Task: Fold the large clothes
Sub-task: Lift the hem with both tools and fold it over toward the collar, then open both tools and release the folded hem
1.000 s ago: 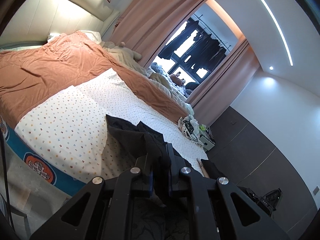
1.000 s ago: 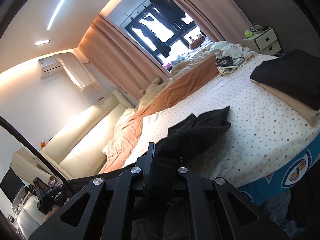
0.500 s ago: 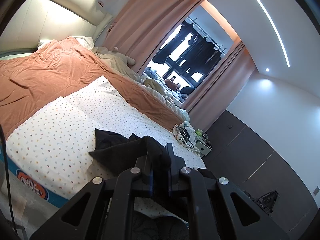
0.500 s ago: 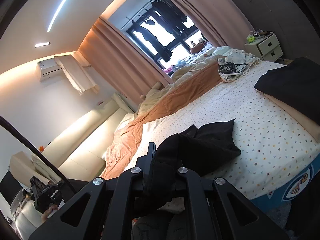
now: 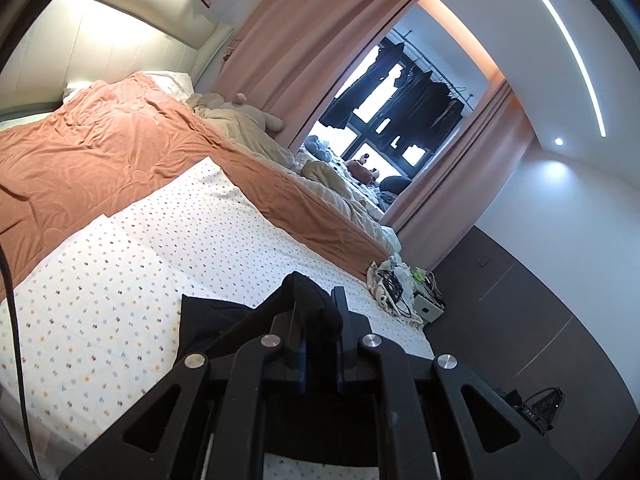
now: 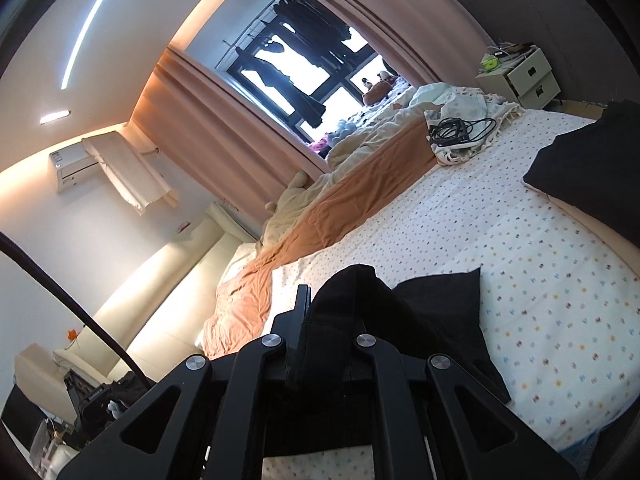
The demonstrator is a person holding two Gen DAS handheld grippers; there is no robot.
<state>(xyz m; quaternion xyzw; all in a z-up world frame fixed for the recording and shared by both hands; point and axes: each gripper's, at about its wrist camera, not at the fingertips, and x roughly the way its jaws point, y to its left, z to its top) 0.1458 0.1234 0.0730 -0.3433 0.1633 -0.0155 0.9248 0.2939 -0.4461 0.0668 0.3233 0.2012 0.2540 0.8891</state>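
A black garment point(image 5: 208, 320) lies partly on the dotted white bed sheet point(image 5: 120, 280) and hangs from both grippers. My left gripper point(image 5: 318, 312) is shut on a bunched edge of the garment, held above the near side of the bed. My right gripper point(image 6: 320, 320) is shut on another edge of the garment point(image 6: 440, 304), whose corner spreads on the sheet point(image 6: 520, 280) to the right. Most of the garment below the jaws is hidden by the gripper bodies.
An orange blanket point(image 5: 100, 152) covers the far half of the bed. A folded black cloth on a beige one point(image 6: 592, 176) sits at the bed's right end. Cables on a bundle point(image 6: 460, 132) lie near a white nightstand point(image 6: 520, 76). Curtains and a window stand beyond.
Both grippers have lifted and pulled back with the garment. More of it is off the sheet and less of it lies spread on the bed.
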